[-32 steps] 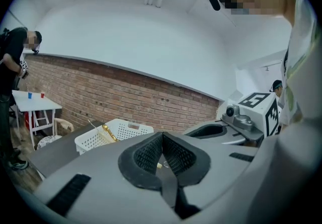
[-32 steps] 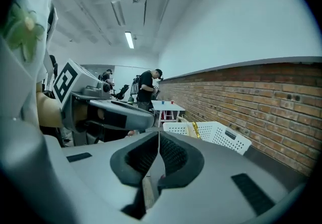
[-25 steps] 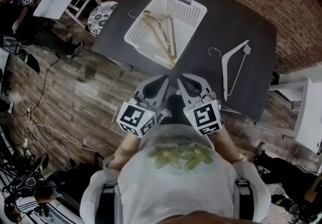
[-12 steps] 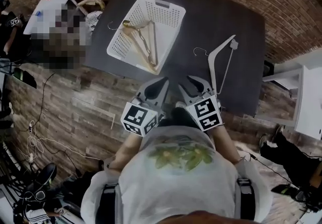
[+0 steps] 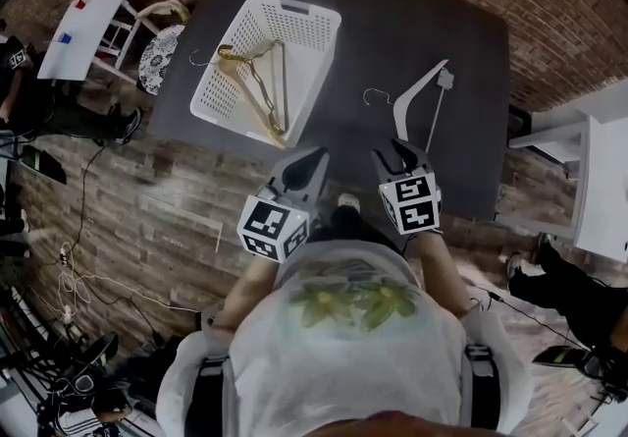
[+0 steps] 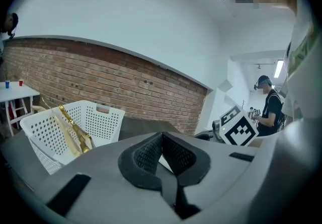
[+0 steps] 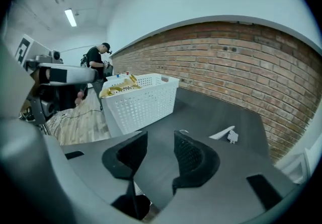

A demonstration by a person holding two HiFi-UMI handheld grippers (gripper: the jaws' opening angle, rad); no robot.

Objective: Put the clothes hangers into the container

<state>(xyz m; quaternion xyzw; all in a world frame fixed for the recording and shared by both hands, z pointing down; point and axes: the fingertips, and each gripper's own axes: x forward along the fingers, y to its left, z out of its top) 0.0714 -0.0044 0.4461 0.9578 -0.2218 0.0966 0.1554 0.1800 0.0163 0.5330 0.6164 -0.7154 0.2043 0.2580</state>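
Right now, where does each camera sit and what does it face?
Head view: on the head, steeply down onto the table; torso, left hand-held gripper, right hand-held gripper show.
Left gripper view: on its hand-held gripper, faces the basket; shut jaws.
Right gripper view: likewise, faces the white hanger; empty jaws, just opening.
All share the basket.

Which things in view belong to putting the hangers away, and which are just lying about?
For the job: white hanger on the dark table; white basket; gold hangers already inside it.

Lying about: small white table; patterned chair seat; cables on the floor.
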